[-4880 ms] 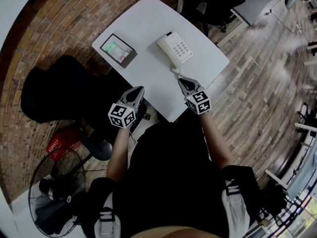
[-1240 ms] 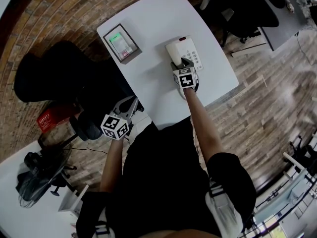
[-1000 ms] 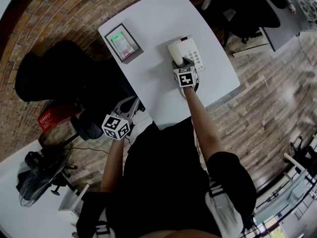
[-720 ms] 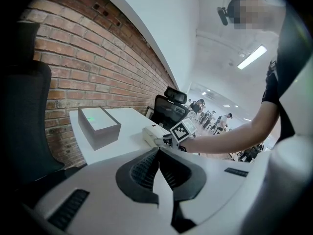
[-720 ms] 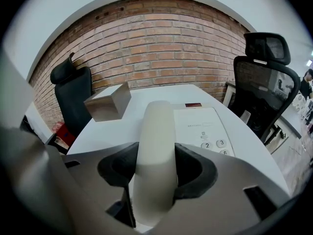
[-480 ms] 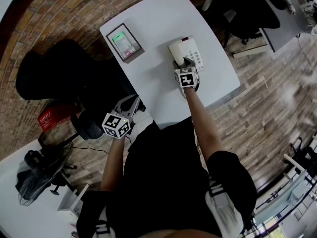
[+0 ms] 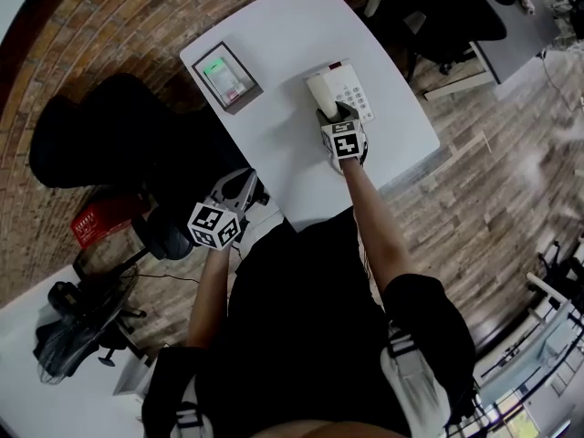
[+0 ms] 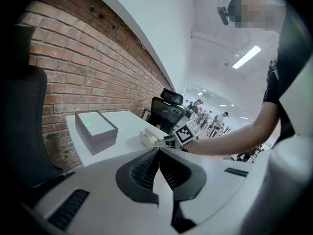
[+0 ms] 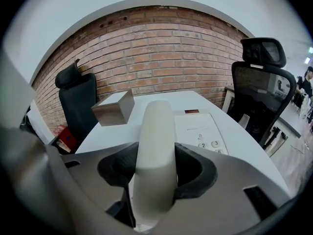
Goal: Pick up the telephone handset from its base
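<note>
A white telephone base (image 7: pixel 354 92) with a keypad lies on the white table (image 7: pixel 283 44). Its handset (image 7: pixel 321 93) runs along the base's left side. My right gripper (image 7: pixel 336 113) reaches in from the near side and is shut on the handset's near half. In the right gripper view the handset (image 9: pixel 155 141) fills the gap between the jaws, with the keypad base (image 9: pixel 201 129) just to its right. I cannot tell whether the handset is off its cradle. My left gripper (image 7: pixel 239 186) hangs off the table's near-left edge, shut and holding nothing (image 8: pixel 156 155).
A grey box (image 7: pixel 224 76) with a green-lit top stands on the table's left part (image 9: pixel 113 107) (image 8: pixel 95 128). Black office chairs stand at the left (image 7: pixel 82 153) and beyond the table (image 9: pixel 259 77). A brick wall runs behind.
Since about five seconds ago my right gripper has gone from the table's near edge to the phone and shut on the handset. Over the last second it has held there. The left gripper barely moved.
</note>
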